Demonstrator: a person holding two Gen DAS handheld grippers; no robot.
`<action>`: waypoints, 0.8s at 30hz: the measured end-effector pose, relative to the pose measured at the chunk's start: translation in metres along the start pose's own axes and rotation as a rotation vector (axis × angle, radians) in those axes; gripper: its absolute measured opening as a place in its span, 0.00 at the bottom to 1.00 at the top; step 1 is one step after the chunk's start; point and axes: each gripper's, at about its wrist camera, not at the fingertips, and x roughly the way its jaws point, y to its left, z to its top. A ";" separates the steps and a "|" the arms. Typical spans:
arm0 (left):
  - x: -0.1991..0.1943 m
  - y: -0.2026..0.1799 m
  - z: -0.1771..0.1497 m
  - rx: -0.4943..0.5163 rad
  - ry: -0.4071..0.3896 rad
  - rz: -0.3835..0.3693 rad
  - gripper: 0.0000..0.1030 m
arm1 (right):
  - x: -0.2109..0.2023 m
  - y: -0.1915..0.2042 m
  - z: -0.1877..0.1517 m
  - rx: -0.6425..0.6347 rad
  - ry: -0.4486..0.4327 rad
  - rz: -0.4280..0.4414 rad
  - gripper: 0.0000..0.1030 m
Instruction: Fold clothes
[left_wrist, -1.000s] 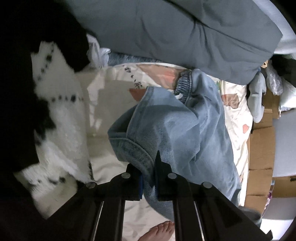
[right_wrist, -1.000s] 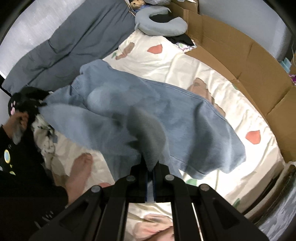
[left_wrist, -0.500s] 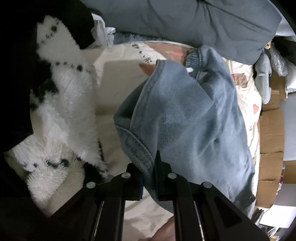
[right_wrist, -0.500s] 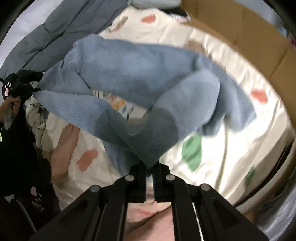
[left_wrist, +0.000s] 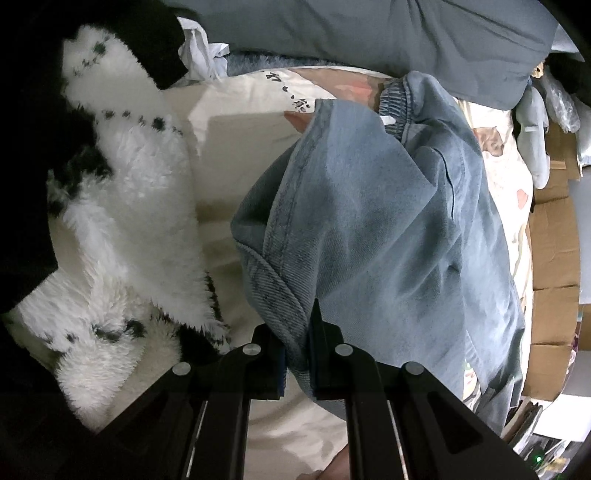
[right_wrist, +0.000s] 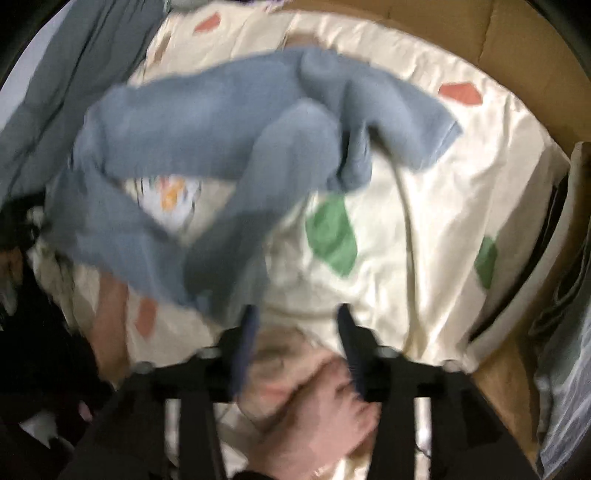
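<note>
While the cream sheet (right_wrist: 424, 206) with coloured patches spreads under everything, we see the grey duvet (left_wrist: 369, 33) along its far side and cardboard (right_wrist: 535, 74) at the other edge. Our jeans (left_wrist: 388, 221) lie bunched across the sheet, one leg draped toward us. Beside them sits a fluffy black-and-white garment (left_wrist: 122, 206), close to the left gripper (left_wrist: 297, 354), whose jaws are clamped narrowly on a jeans hem. Our right gripper (right_wrist: 295, 328) is opening, nothing between its jaws, with the jeans just beside its left finger and a bare foot (right_wrist: 317, 413) below.
</note>
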 end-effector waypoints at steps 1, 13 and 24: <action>0.001 0.000 0.000 0.000 0.001 0.000 0.08 | -0.002 0.000 0.007 0.016 -0.015 0.013 0.51; 0.013 0.001 0.001 0.004 0.025 0.033 0.08 | 0.048 0.026 0.082 0.059 -0.012 -0.025 0.53; 0.021 0.002 -0.001 0.003 0.021 0.033 0.08 | 0.088 0.039 0.089 -0.014 0.047 -0.103 0.12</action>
